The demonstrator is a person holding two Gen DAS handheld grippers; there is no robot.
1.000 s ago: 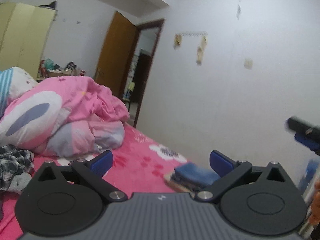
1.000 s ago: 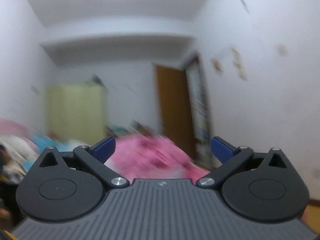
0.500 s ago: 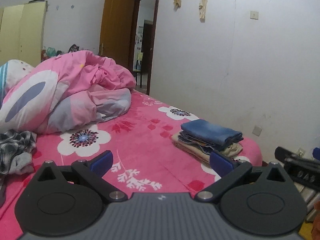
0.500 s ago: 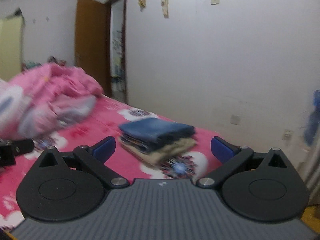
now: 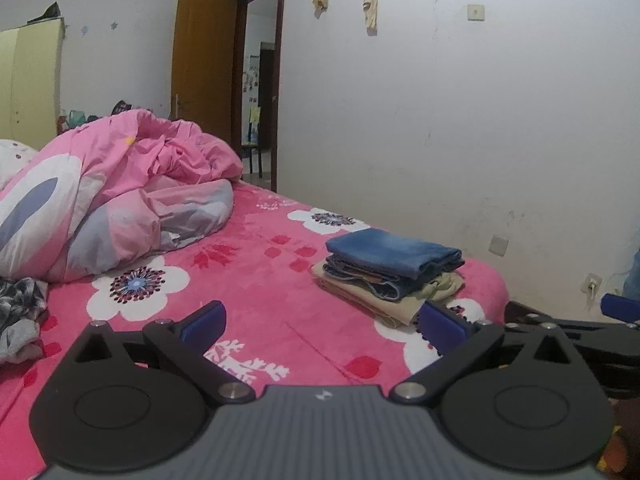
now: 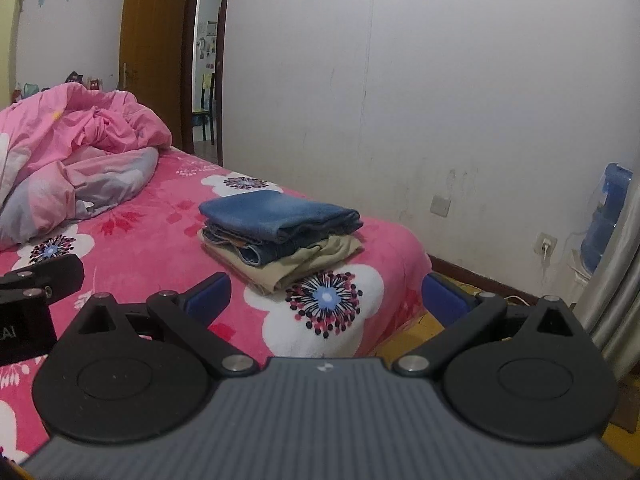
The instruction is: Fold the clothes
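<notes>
Pink flowered bedding (image 5: 280, 320) covered the bed in front of us, with a rumpled quilt (image 5: 120, 200) heaped toward its far end. Over the last second both cameras had swung down from the walls and ceiling to the mattress, and the blur had settled into a steady view. That brought a folded stack (image 6: 280, 228) into sight near the bed's corner: blue jeans on top, a beige garment beneath, lying flat and squared. At the left edge a crumpled plaid garment (image 5: 20, 312) lay loose, not folded. We held our left gripper (image 5: 320, 328) with its jaws spread wide and nothing between them; our right gripper (image 6: 324, 300) was likewise wide apart and empty. We judged the folded stack as work already standing, and the plaid piece as what folding was left.
</notes>
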